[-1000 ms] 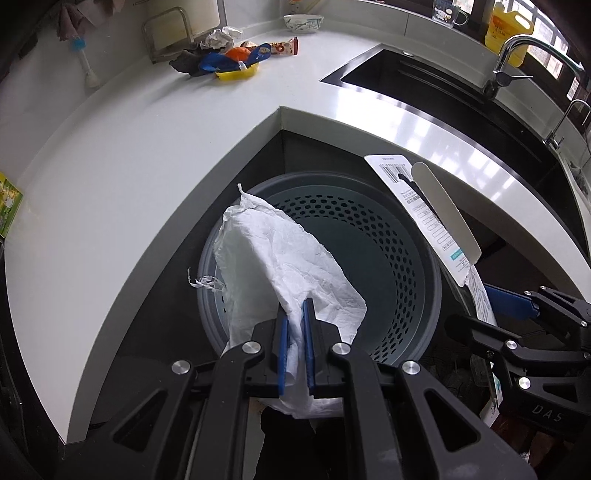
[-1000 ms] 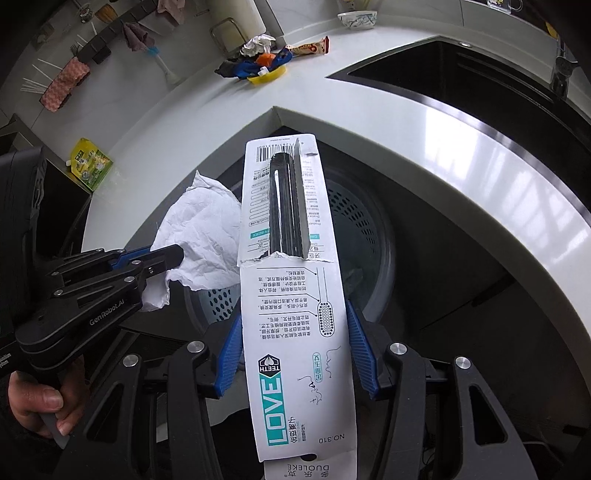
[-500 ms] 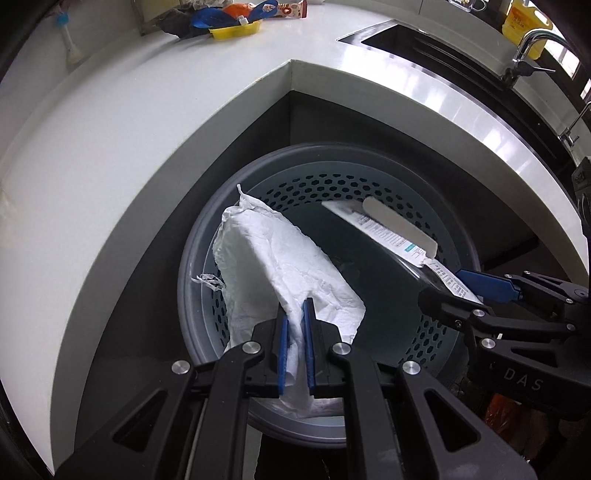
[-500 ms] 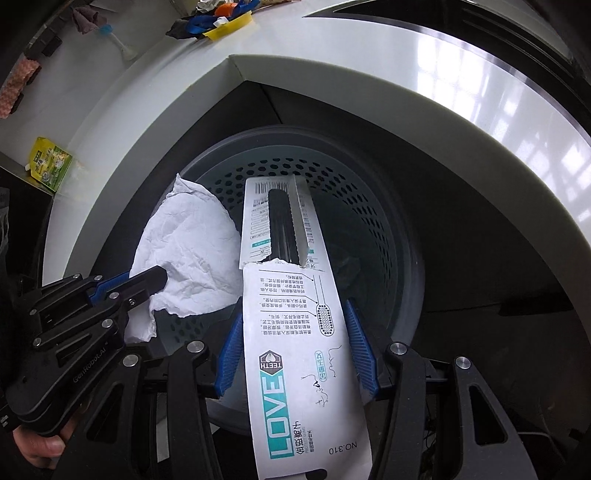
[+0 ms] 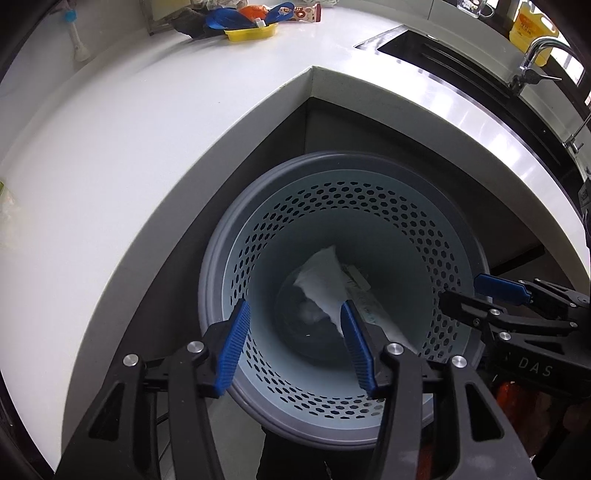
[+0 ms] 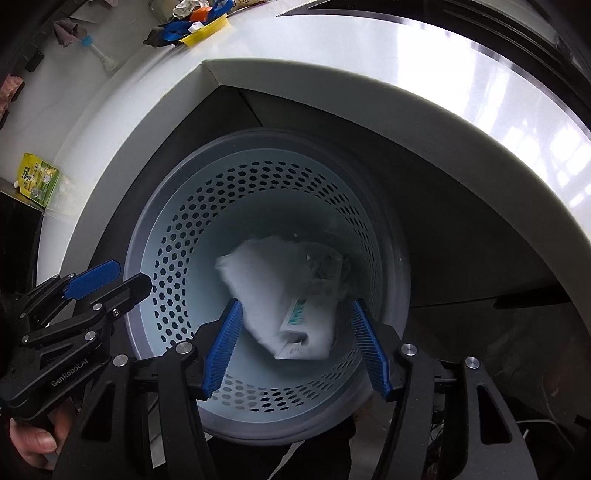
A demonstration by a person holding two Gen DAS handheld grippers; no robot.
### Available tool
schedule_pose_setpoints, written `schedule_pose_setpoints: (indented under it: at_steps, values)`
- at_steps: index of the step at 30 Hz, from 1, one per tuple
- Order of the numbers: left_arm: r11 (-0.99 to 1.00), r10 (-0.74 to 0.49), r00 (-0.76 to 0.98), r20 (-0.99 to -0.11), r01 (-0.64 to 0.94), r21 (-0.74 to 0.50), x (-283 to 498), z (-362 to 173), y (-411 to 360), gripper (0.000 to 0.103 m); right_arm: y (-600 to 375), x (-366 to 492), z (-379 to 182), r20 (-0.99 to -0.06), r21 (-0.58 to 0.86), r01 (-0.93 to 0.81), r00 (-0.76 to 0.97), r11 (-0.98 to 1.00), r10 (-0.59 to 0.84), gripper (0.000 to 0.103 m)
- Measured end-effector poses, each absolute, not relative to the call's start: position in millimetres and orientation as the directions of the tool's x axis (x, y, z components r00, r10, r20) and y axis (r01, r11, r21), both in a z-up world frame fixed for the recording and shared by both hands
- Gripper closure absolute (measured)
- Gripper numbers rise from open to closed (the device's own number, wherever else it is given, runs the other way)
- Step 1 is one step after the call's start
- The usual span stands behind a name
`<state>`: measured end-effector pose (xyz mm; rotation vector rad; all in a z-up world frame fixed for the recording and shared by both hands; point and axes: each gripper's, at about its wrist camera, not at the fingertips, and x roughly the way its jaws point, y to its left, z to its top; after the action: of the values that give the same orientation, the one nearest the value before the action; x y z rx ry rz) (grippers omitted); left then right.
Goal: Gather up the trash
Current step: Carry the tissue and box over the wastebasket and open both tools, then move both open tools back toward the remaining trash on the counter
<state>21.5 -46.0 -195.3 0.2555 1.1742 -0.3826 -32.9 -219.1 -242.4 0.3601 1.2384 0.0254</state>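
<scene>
White worktop point(image 5: 155, 155) wraps the perforated bin point(image 5: 458, 236); crumpled paper point(image 5: 321, 284) and toothbrush packaging point(image 6: 306, 328) lie inside. My left hand-held gripper point(image 5: 295, 343) and right hand-held gripper point(image 6: 295, 343) gape empty. Next I fetch the litter pile point(image 5: 243, 26) beyond the bin.

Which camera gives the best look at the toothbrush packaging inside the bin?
The right wrist view: the toothbrush packaging shows its teal print, lying against the crumpled white paper. The left wrist view shows only a pale sliver, partly hidden by the left claw's finger.
</scene>
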Motion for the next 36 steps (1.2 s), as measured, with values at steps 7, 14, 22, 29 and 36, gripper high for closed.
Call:
schedule_pose_setpoints:
  at_steps: [7, 14, 22, 29, 36]
  values:
    - [0.911, -0.158, 0.335, -0.929, 0.413, -0.006, 9, -186, -40, 0.05, -222, -45, -236, -0.916, 0.286, 0.172, 0.339, 0.943, 0.216, 0.044]
    - [0.919, -0.162, 0.375, -0.913, 0.395, -0.001, -2, -158, -34, 0.049, -221, -62, -218, -0.905, 0.284, 0.148, 0.368, 0.947, 0.214, 0.044]
    - [0.93, -0.175, 0.432, -0.885, 0.367, -0.004, -17, -124, -34, 0.046, -225, -80, -184, -0.879, 0.291, 0.097, 0.419, 0.952, 0.226, 0.044]
    - [0.94, -0.182, 0.495, -0.85, 0.342, -0.002, -34, -95, -43, 0.043, -232, -93, -153, -0.853, 0.285, 0.04, 0.467, 0.958, 0.235, 0.044]
    - [0.953, -0.171, 0.57, -0.804, 0.301, 0.01, -42, -59, -42, 0.036, -241, -99, -121, -0.811, 0.275, -0.009, 0.534, 0.962, 0.237, 0.044]
